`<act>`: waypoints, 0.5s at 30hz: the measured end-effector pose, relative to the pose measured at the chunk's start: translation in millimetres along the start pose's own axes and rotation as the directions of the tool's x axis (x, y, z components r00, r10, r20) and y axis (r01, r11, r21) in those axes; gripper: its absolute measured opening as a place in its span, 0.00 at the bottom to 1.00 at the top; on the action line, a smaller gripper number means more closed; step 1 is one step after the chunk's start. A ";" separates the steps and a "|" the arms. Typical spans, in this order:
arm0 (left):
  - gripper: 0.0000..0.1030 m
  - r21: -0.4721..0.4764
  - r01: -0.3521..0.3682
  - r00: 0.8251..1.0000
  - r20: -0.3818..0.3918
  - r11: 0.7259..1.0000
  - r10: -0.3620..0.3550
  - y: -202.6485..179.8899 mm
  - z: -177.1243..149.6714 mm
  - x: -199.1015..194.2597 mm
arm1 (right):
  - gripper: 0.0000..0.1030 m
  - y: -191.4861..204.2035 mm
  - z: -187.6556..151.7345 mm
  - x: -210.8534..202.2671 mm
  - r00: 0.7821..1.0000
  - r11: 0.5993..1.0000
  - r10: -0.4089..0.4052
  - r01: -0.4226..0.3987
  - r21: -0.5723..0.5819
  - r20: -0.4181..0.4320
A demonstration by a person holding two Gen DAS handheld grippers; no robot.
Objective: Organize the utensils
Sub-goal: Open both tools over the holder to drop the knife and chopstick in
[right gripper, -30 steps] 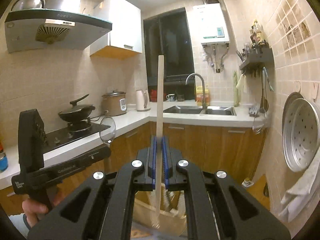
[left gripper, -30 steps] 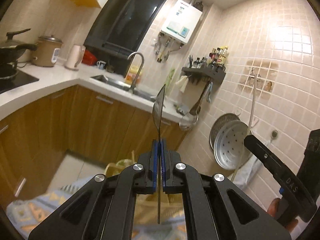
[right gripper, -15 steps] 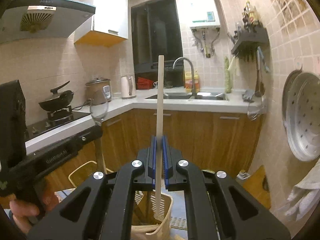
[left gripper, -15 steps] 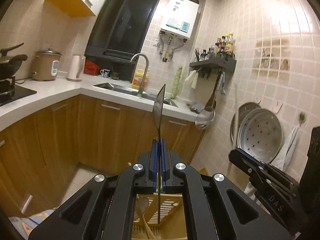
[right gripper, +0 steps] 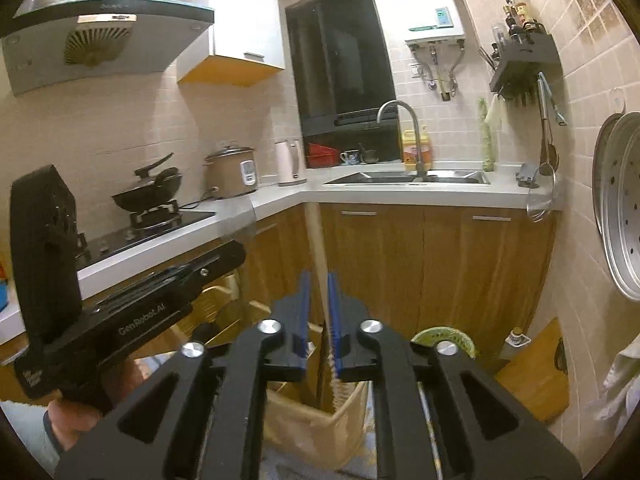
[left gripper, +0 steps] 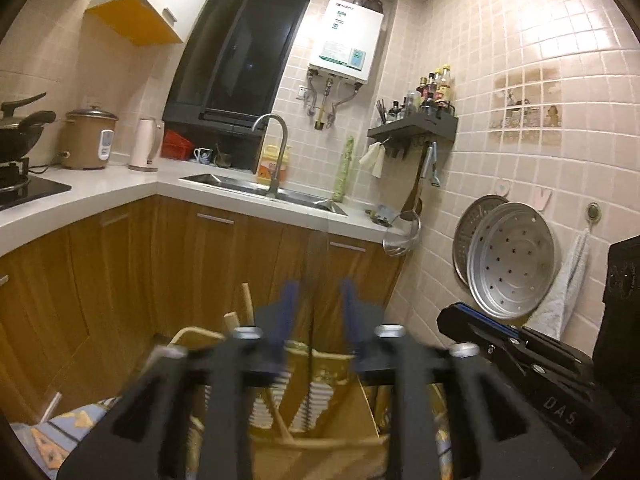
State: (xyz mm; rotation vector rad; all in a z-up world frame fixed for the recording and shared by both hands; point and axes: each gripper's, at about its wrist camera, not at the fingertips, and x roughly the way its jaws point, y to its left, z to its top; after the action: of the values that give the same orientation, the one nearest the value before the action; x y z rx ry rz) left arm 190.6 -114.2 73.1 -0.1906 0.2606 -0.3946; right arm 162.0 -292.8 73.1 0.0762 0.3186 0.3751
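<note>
Left gripper (left gripper: 314,320) is opening, blue pads spread, a thin blurred metal utensil (left gripper: 310,300) loose between them above the slatted wooden basket (left gripper: 320,396). Right gripper (right gripper: 319,316) is opening too, its pale wooden stick (right gripper: 318,252) free between the pads, over that basket.

Blue gripper pads (right gripper: 334,316), beige basket (right gripper: 316,428)
</note>
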 end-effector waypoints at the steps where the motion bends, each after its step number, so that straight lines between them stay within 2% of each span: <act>1: 0.34 0.008 0.002 1.000 0.002 1.000 -0.002 0.0 0.7 -6.7 | 0.37 1.4 -0.8 -6.7 1.000 1.000 0.001 -0.001 -0.002 0.006; 2: 0.34 0.016 0.009 1.000 0.001 1.000 -0.009 0.3 1.2 -13.2 | 0.42 2.7 -1.4 -15.2 1.000 1.000 -0.004 0.004 -0.001 0.015; 5: 0.35 0.013 0.025 1.000 0.011 1.000 -0.025 4.2 8.4 -41.0 | 0.43 7.7 0.4 -40.8 0.999 1.000 -0.015 0.015 0.009 0.029; 6: 0.39 0.003 0.037 0.999 0.016 0.999 -0.037 6.7 12.0 -54.5 | 0.43 10.7 1.7 -50.9 0.999 1.000 -0.015 0.015 0.010 0.034; 7: 0.49 -0.002 0.045 0.999 0.020 0.999 -0.045 7.6 15.7 -65.3 | 0.45 14.6 2.3 -60.4 0.999 1.000 -0.016 0.015 0.009 0.042; 8: 0.55 -0.002 0.052 0.998 0.027 0.999 -0.051 9.5 18.9 -79.5 | 0.48 20.2 2.9 -72.0 0.998 1.000 -0.023 0.023 0.003 0.052; 9: 0.65 0.006 0.051 0.998 0.035 0.999 -0.052 10.8 21.4 -94.7 | 0.54 24.5 3.1 -80.2 0.998 1.000 -0.028 0.028 -0.002 0.061; 10: 0.70 0.018 0.052 0.998 0.035 0.998 -0.053 11.1 23.2 -107.2 | 0.58 31.3 3.0 -92.0 0.997 0.999 -0.030 0.031 -0.010 0.077; 13: 0.73 0.047 0.054 0.998 0.015 0.997 -0.055 11.7 24.3 -138.2 | 0.59 51.2 1.5 -119.7 0.993 0.998 -0.049 0.052 -0.026 0.105; 15: 0.83 0.033 0.033 0.999 0.033 0.999 -0.034 16.2 18.9 -162.6 | 0.61 66.1 -3.7 -135.1 0.988 0.994 -0.098 0.103 -0.041 0.120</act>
State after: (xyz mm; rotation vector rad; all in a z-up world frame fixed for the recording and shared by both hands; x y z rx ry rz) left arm 56.9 -31.7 121.9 -0.1699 0.2184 -0.4286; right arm 18.8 -281.6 117.7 0.0353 0.1960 0.2768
